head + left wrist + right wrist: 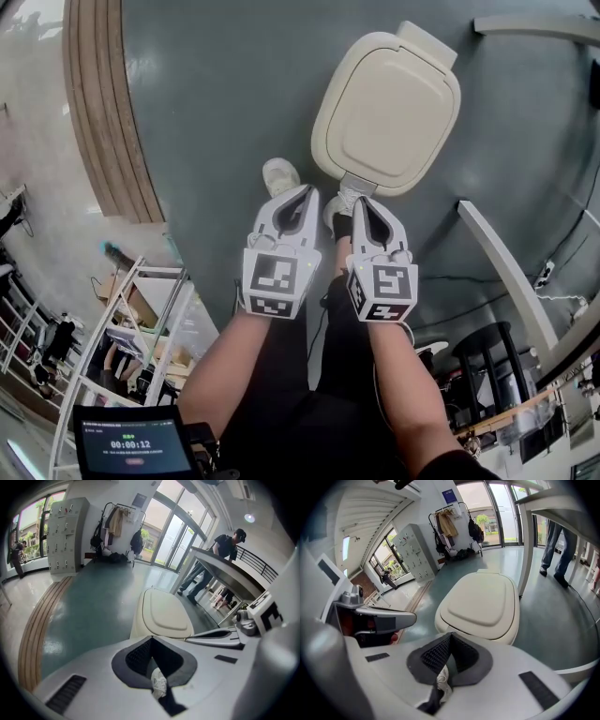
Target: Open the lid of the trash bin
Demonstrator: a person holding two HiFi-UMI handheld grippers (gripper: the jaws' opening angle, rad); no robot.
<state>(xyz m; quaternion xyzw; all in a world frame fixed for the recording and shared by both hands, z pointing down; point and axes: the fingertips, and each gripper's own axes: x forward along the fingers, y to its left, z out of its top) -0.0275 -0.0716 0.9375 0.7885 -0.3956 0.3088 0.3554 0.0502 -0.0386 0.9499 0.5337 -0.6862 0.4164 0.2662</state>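
Observation:
A cream trash bin [386, 103] stands on the grey-green floor with its lid down flat. The same lid fills the middle of the left gripper view [165, 613] and the right gripper view [480, 602]. My left gripper [305, 190] and right gripper [360, 202] are held side by side just short of the bin's near edge, above the person's white shoes [279, 175]. Both are shut with nothing held: the left gripper [151, 639] and right gripper [450, 635] show their pads meeting at the tips. Neither touches the lid.
A curved wooden floor strip [103, 103] runs along the left. White counter supports [506, 267] and a black stool [487, 361] stand to the right, a metal rack [141, 319] at lower left. A person [220, 555] stands by the counter beyond the bin.

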